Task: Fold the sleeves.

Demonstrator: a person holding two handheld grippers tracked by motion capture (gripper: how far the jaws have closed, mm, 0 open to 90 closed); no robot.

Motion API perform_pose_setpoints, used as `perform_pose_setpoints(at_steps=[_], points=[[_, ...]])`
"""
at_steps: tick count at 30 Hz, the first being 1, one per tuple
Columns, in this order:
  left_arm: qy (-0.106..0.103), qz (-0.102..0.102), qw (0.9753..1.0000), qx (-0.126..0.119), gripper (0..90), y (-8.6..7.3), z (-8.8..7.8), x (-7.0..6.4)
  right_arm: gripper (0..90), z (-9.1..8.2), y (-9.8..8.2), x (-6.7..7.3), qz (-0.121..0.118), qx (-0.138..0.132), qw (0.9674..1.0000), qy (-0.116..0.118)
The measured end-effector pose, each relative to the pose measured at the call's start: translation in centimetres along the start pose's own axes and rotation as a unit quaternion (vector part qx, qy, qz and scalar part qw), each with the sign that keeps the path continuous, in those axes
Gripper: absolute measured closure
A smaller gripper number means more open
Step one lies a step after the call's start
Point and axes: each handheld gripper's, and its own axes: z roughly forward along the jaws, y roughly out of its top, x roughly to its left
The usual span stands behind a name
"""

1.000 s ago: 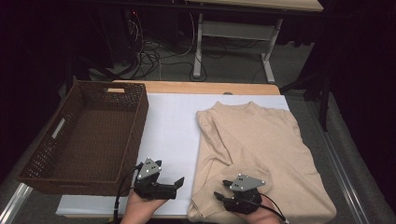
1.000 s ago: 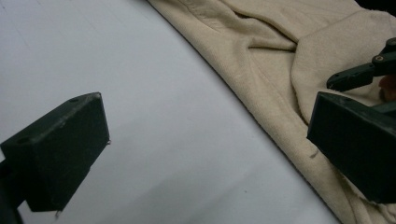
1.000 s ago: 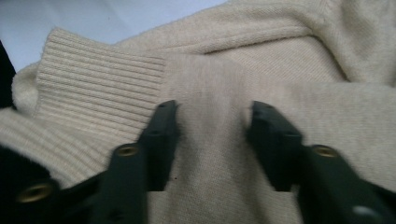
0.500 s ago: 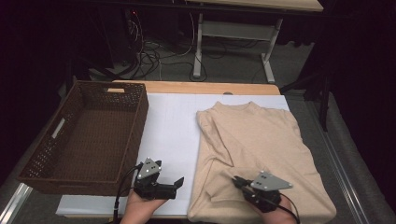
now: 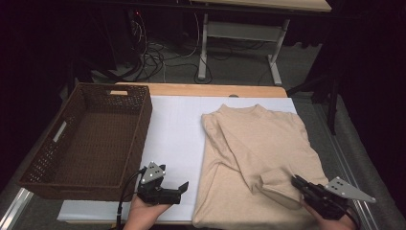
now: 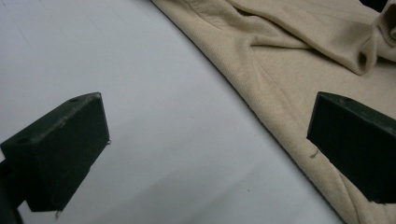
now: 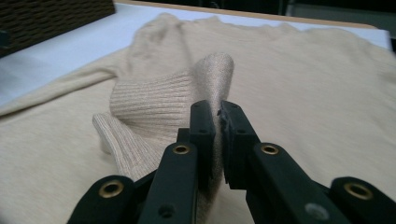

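Observation:
A beige sweater (image 5: 258, 143) lies flat on the right half of the white-covered table (image 5: 177, 129), collar toward the far edge. My right gripper (image 5: 296, 181) is at the sweater's near right and is shut on the ribbed sleeve cuff (image 5: 277, 184). In the right gripper view the cuff (image 7: 154, 98) stands up folded, pinched in the right gripper (image 7: 218, 114). My left gripper (image 5: 174, 177) rests open near the front edge, just left of the sweater. In the left gripper view the left gripper (image 6: 205, 140) spans bare white cover and the sweater's edge (image 6: 289, 60), holding nothing.
A dark brown wicker basket (image 5: 143, 129) stands on the left side of the table, with nothing inside it. A strip of white cover separates it from the sweater. Beyond the far wooden edge are cables and desk legs on the floor.
My right gripper has moved to the right along the near part of the sweater, drawing the sleeve cuff with it. The left gripper has stayed in place.

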Motion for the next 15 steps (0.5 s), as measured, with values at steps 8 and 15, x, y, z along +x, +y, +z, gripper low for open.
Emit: perform_pose_setpoints(at_steps=[8, 15], points=[[0.001, -0.002, 1.0000, -0.002, 0.0, 0.0, -0.1, 0.1, 84.8, -3.0, -2.3, -3.0, 0.037, 0.004, 0.9981, -0.048], [-0.002, 0.001, 1.0000, -0.002, 0.0, 0.2, 0.1, 0.0, 69.7, -3.9, -3.1, -4.0, 0.060, 0.008, 0.9964, -0.060]])
